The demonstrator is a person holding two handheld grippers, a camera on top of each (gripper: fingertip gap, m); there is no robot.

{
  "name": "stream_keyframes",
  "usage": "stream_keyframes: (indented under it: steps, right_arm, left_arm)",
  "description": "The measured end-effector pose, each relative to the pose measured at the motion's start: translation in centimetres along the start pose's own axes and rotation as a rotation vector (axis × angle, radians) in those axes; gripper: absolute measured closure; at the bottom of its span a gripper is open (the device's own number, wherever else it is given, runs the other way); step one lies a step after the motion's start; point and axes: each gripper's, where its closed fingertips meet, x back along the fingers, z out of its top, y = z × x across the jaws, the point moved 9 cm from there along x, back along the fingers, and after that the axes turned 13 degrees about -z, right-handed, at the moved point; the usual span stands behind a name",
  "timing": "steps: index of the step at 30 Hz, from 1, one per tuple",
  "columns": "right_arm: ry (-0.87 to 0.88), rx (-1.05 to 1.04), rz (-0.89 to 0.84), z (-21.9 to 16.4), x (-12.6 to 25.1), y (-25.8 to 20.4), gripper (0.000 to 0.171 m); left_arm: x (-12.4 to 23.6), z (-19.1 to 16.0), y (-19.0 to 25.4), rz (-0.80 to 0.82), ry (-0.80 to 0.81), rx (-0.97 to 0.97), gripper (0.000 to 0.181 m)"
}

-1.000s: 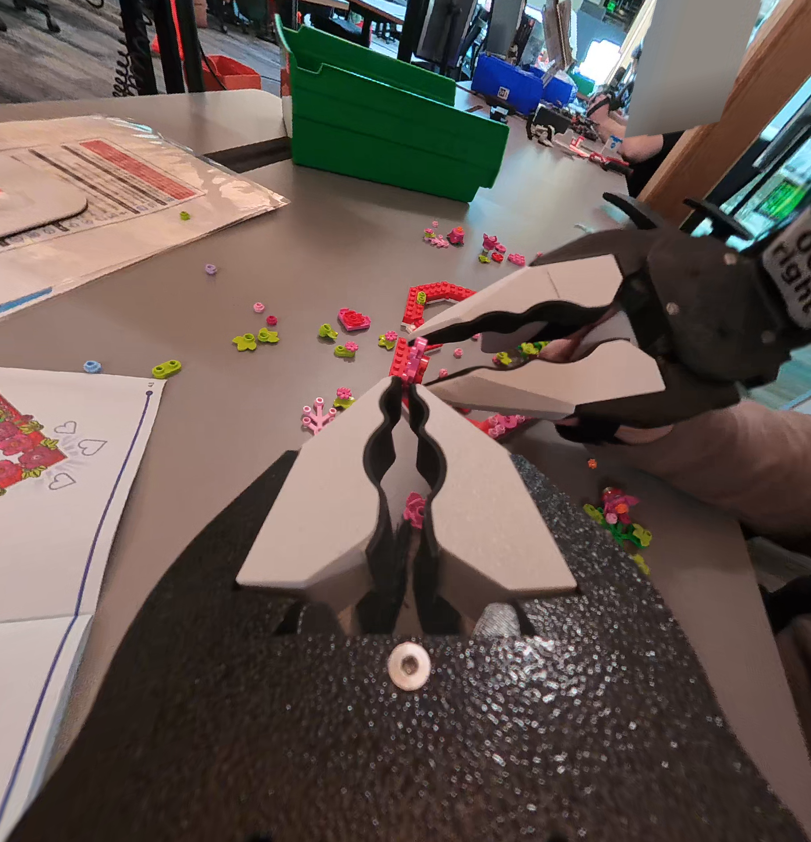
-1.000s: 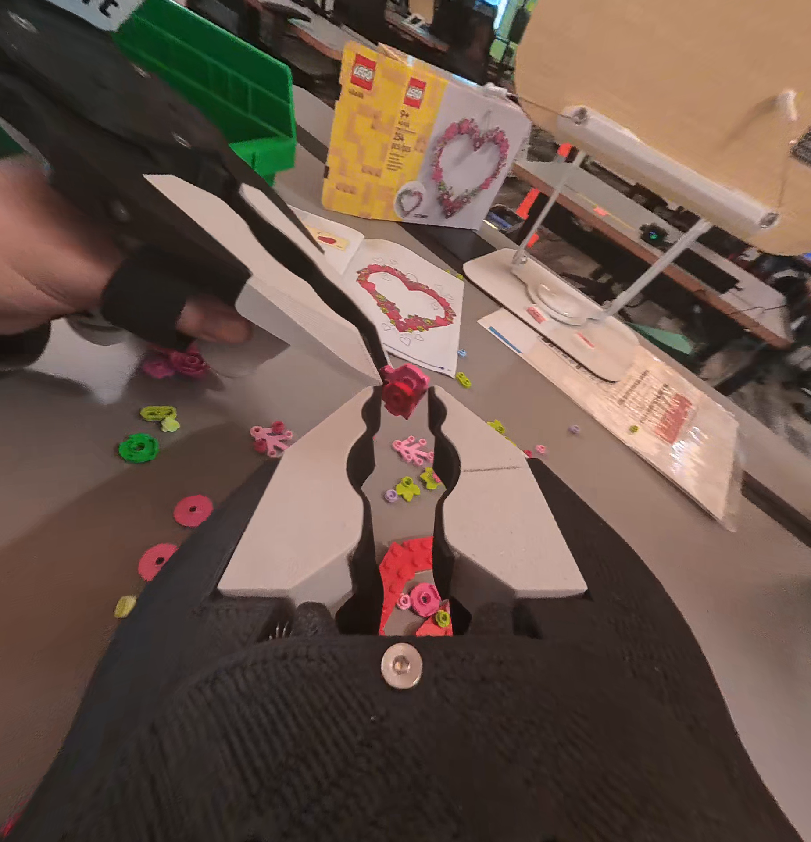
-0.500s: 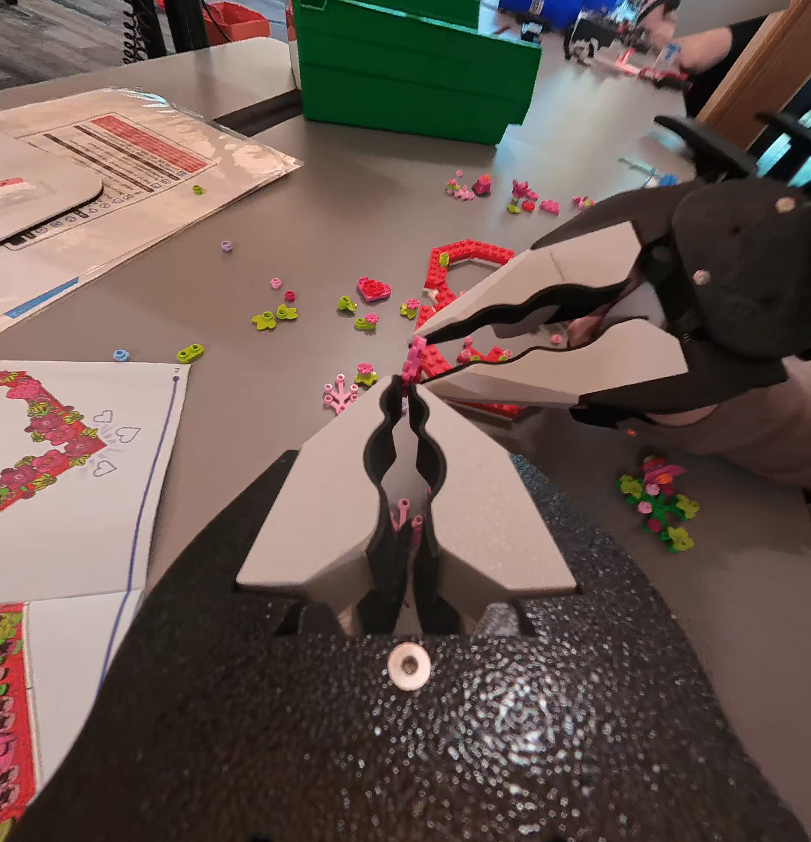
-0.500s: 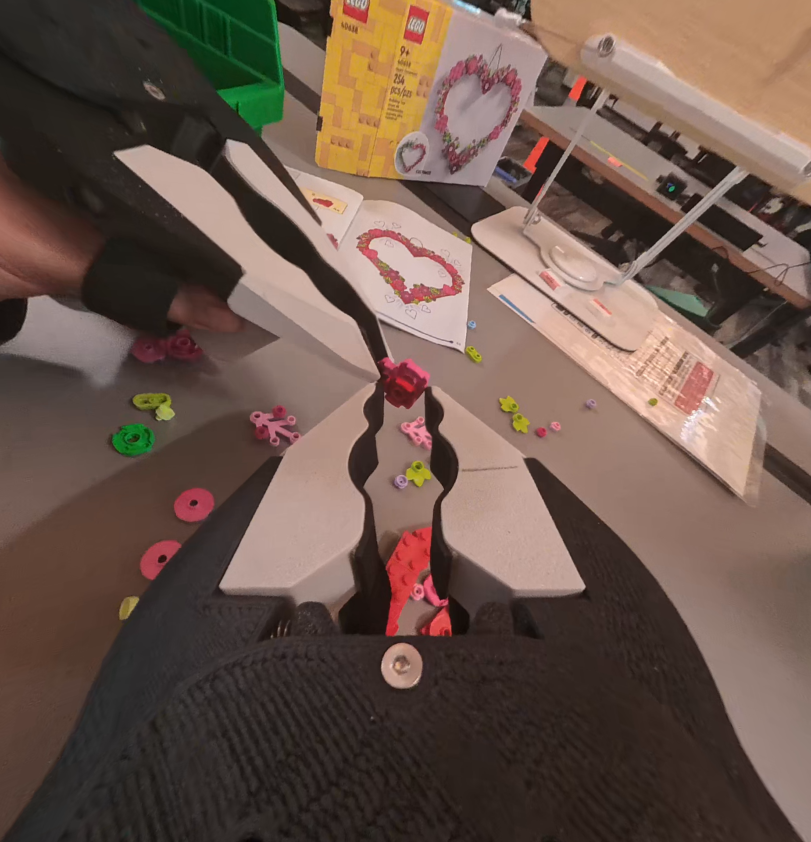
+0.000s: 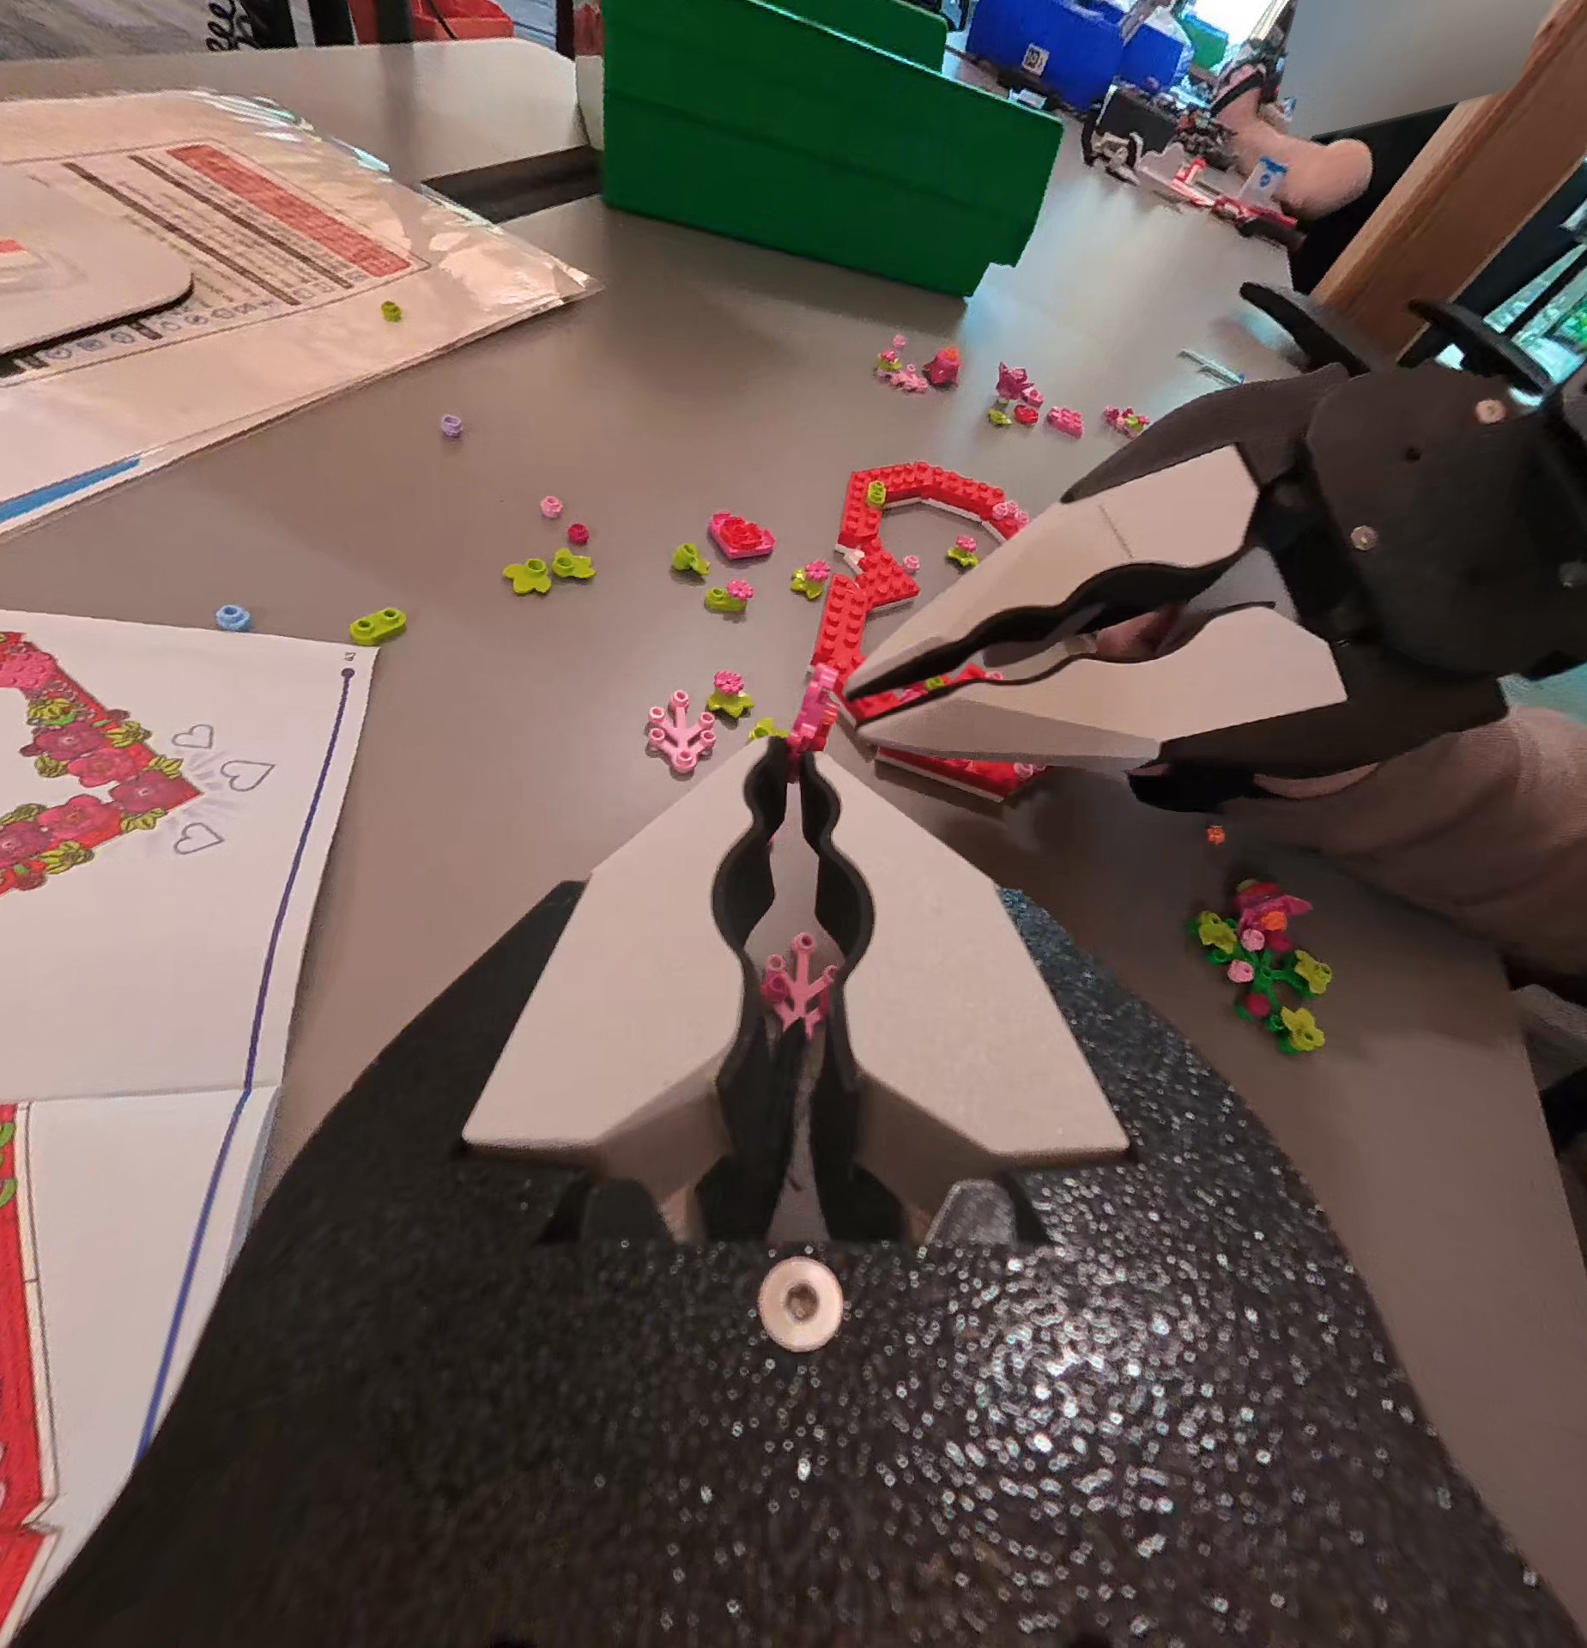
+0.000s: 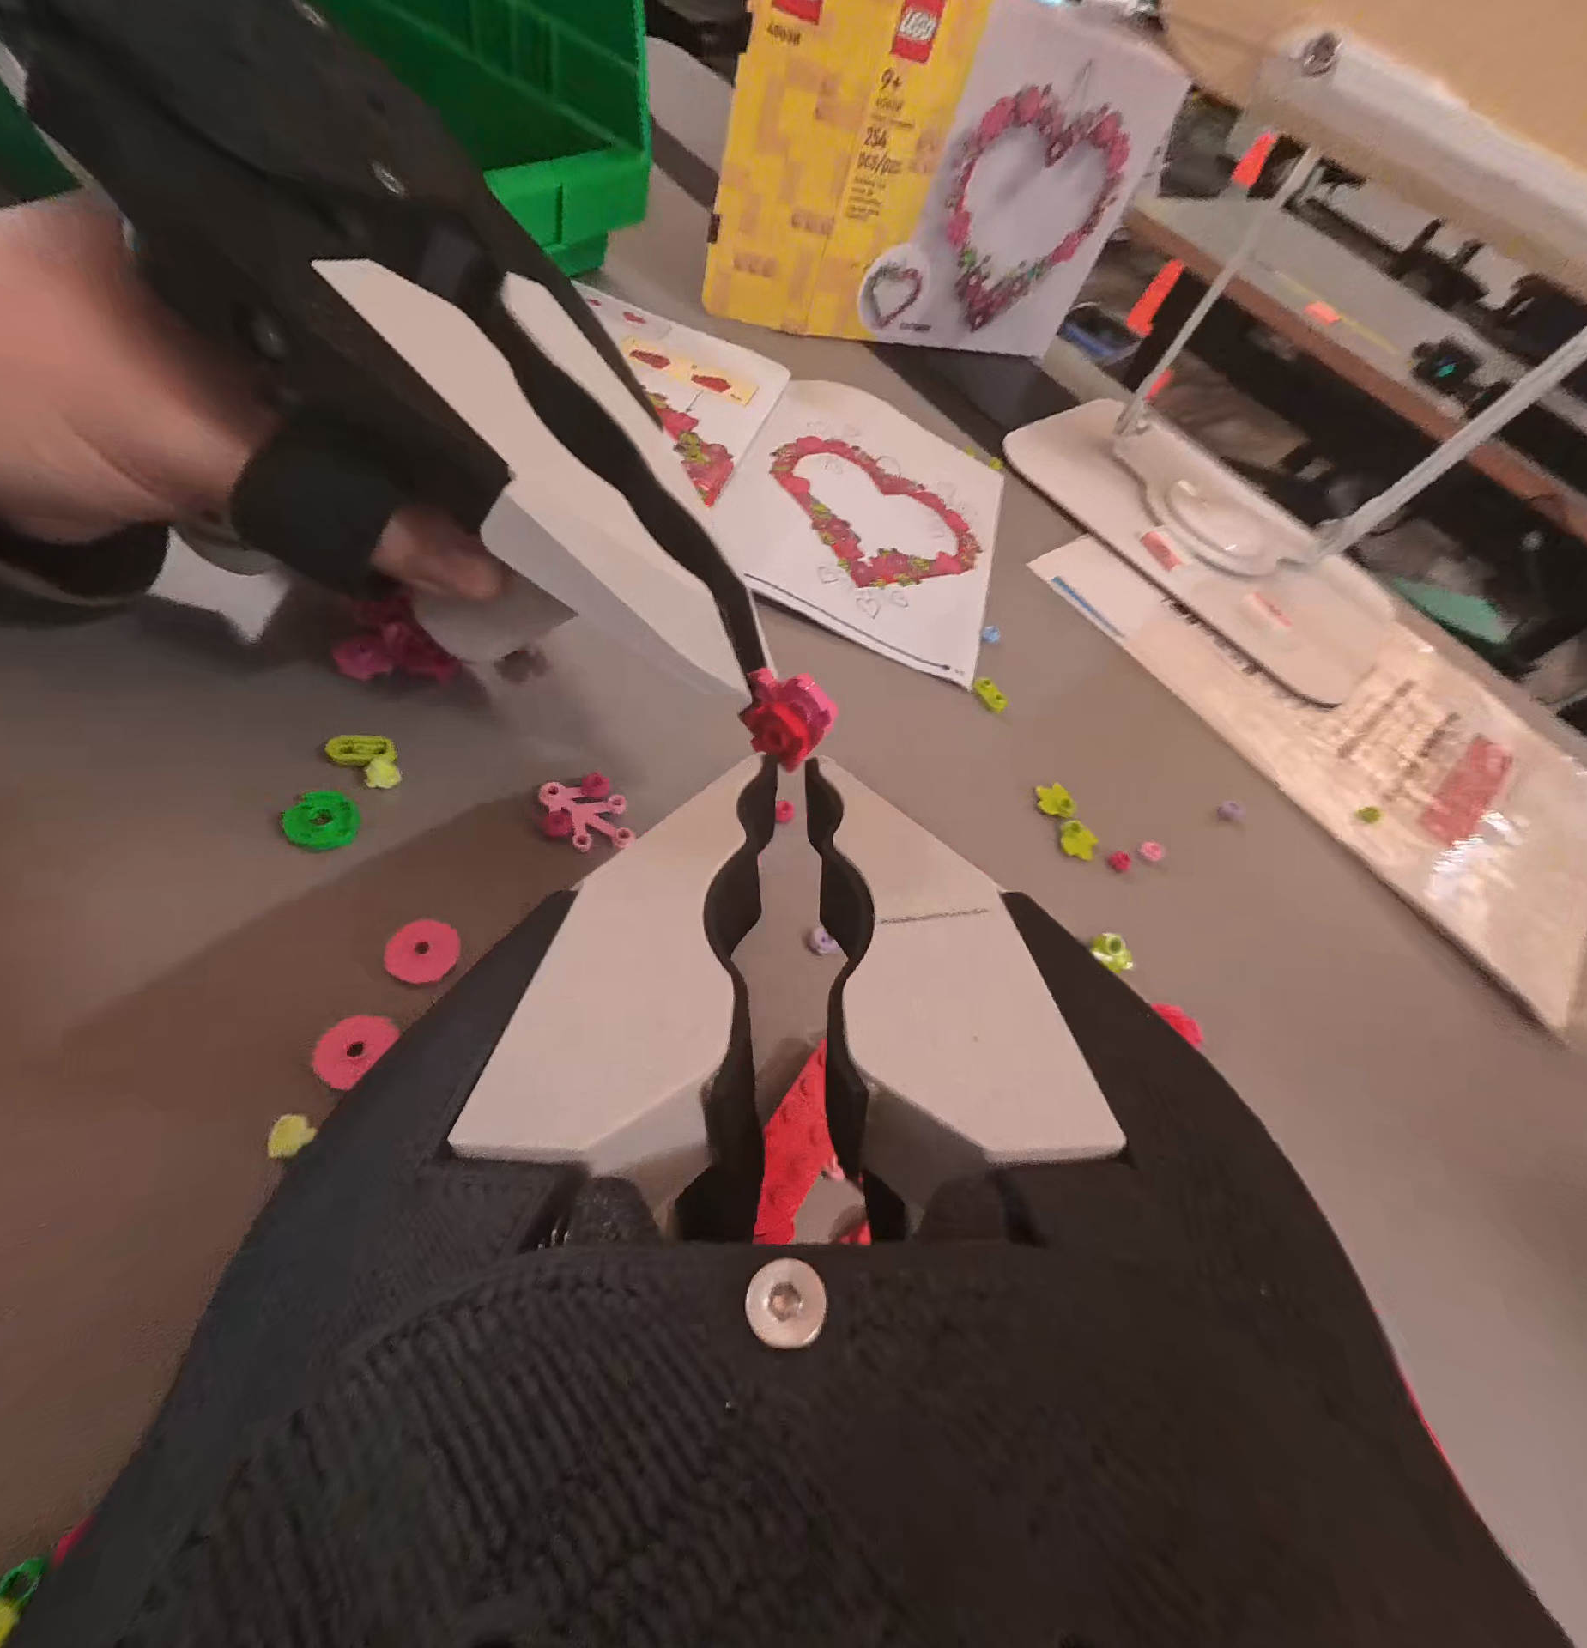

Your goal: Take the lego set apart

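Observation:
A small red and pink flower piece [image 6: 785, 718] is held in the air between both grippers; in the left wrist view it shows as a thin pink piece [image 5: 816, 713]. My left gripper [image 5: 794, 762] is shut on one edge of it and comes in from the upper left in the right wrist view [image 6: 754, 673]. My right gripper [image 6: 794, 769] is nearly shut, pinching the flower's lower edge, and comes in from the right in the left wrist view [image 5: 854, 711]. The red heart frame [image 5: 888, 571] lies on the table behind the tips and shows through the right jaws [image 6: 794, 1150].
Loose pink, red and lime pieces [image 5: 549, 571] are scattered over the grey table. A flower cluster [image 5: 1262, 963] lies at the right. Green bins [image 5: 816, 152] stand at the back. An open instruction booklet [image 6: 870, 526], the set's box [image 6: 905, 169], a lamp base [image 6: 1217, 535] and a sleeved sheet [image 5: 237, 241] lie around. Both grippers' tips are close together, under 4 cm apart.
The right jaws have narrowed, and the flower now sits at their very tips instead of deeper between them. Both grippers have shifted slightly while staying tip to tip.

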Motion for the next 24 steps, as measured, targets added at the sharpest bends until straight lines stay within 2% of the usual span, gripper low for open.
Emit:
stream_keyframes:
  steps: [10, 15, 21, 22, 24]
  right_arm:
    - [0.007, 0.068, -0.052, 0.1, 0.1, -0.3, 0.171]
    - [0.017, 0.082, -0.038, 0.3, 0.5, -0.1, 0.171]
    - [0.059, 0.067, -0.021, 0.4, 0.1, -0.5, 0.171]
    - [0.054, 0.094, -0.037, 0.4, 0.0, -0.6, 0.139]
    - [0.045, 0.157, -0.063, 0.3, -0.2, -1.0, 0.135]
  left_arm:
    - [-0.1, 0.3, 0.5, -0.042, 0.006, -0.036, 0.181]
    - [1.0, 0.0, -1.1, 0.058, 0.011, -0.001, 0.181]
    - [0.7, 0.1, -0.9, -0.048, 0.055, 0.094, 0.181]
    - [0.4, 0.0, -0.7, -0.066, 0.053, 0.107, 0.181]
    - [0.0, -0.1, -0.5, -0.109, 0.057, 0.148, 0.181]
